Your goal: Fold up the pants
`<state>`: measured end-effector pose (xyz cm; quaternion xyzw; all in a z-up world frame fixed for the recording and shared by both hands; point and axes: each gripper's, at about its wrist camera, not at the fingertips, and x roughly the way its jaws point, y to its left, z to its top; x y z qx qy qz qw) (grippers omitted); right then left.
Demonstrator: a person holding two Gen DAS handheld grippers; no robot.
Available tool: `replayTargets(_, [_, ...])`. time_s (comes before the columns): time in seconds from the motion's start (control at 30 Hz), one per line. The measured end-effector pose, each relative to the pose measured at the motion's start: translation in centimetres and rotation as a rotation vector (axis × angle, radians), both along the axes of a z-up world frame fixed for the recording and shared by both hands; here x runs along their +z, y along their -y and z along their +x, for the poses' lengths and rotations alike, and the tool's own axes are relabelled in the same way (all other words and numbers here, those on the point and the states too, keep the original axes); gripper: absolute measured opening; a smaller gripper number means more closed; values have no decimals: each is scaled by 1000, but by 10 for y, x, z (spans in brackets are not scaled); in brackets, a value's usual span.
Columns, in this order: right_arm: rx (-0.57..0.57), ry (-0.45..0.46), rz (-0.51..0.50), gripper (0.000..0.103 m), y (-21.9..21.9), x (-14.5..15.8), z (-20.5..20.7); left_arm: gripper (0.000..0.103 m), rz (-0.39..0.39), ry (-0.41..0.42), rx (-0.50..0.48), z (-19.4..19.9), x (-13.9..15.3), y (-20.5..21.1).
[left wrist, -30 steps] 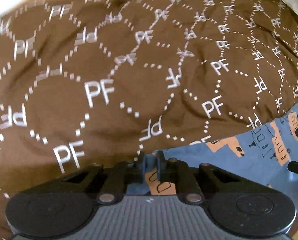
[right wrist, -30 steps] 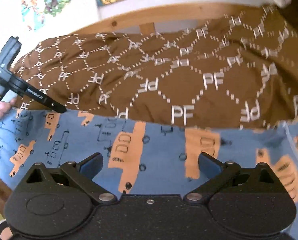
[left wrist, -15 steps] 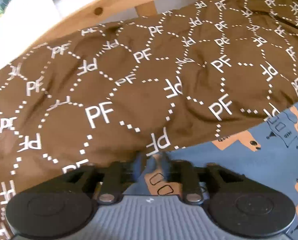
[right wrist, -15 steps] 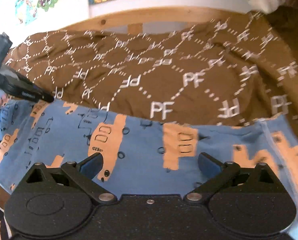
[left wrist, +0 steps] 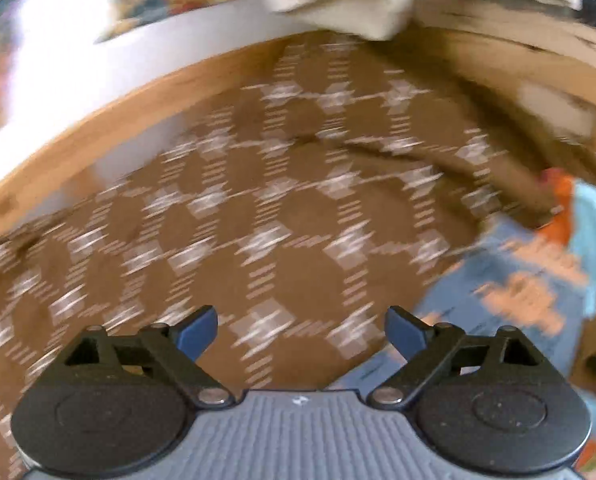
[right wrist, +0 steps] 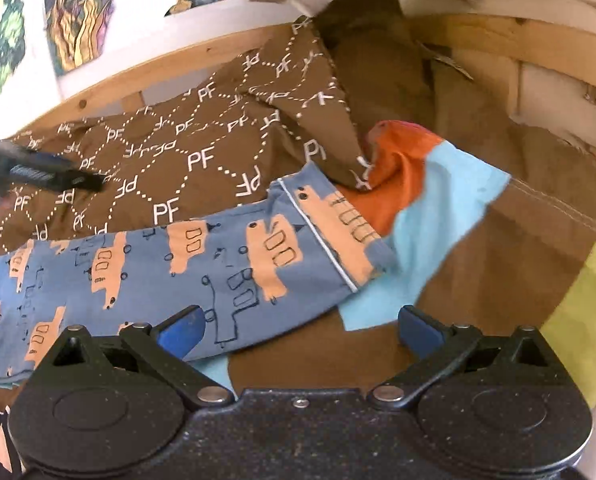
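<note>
The blue pants [right wrist: 169, 264] with orange vehicle prints lie flat across the brown "PF" bedspread [right wrist: 185, 152], the cuff end pointing right. My right gripper [right wrist: 298, 328] is open and empty just above their near edge. My left gripper [left wrist: 300, 330] is open and empty over the bedspread [left wrist: 281, 216], with the pants [left wrist: 518, 288] to its right. The left wrist view is motion-blurred. The left gripper also shows in the right wrist view [right wrist: 53, 178] at the far left, over the bedspread.
An orange and light-blue garment [right wrist: 430, 200] lies under the pants' right end. A yellow-green cloth [right wrist: 586, 312] sits at the right. A wooden bed frame [right wrist: 498, 40] and a white wall with posters [right wrist: 77, 12] bound the far side. A white cloth [left wrist: 346, 4] hangs over the frame.
My left gripper has let go of the pants, opened, and swung away to the left and up. My right gripper stayed open and shifted right toward the cuff end.
</note>
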<state>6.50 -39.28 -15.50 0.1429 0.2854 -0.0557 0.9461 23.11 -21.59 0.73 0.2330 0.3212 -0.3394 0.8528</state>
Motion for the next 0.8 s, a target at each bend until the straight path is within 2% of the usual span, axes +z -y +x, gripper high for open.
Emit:
replayTargets(0.13, [-15,75,27,102,10,-5,4,93,36,-27,-112,-4,-16,69])
replayTargets(0.2, [-19,73,51,100,17,-10,6,92,65,-29,-161,-5,-27,97])
replayTargets(0.3, [-7,79,25,99,16,-13,7,91,155,1,-197,-11,-45,130])
replayTargets(0.37, [-1,86,12,98,15,-14,7,93,215,24,-221,-13,-59,145])
replayTargets(0.4, [-1,87,12,98,16,-15,8,98,231,41,-230,-13,-63,149])
replayTargets(0.47, [-6,99,26,95,18,-14,8,101,248,44,-233,-11,-65,153])
replayTargets(0.6, [-22,137,93,89,28,-9,1,99,231,20,-184,-10,-54,145])
replayTargets(0.67, [-22,137,137,87,33,-7,-2,98,194,9,-152,-14,-43,136])
replayTargets(0.7, [-15,124,163,87,35,-8,-2,98,170,-14,-141,-15,-38,132])
replayTargets(0.8, [6,123,263,87,42,-9,-6,98,69,-178,-109,-10,-24,123])
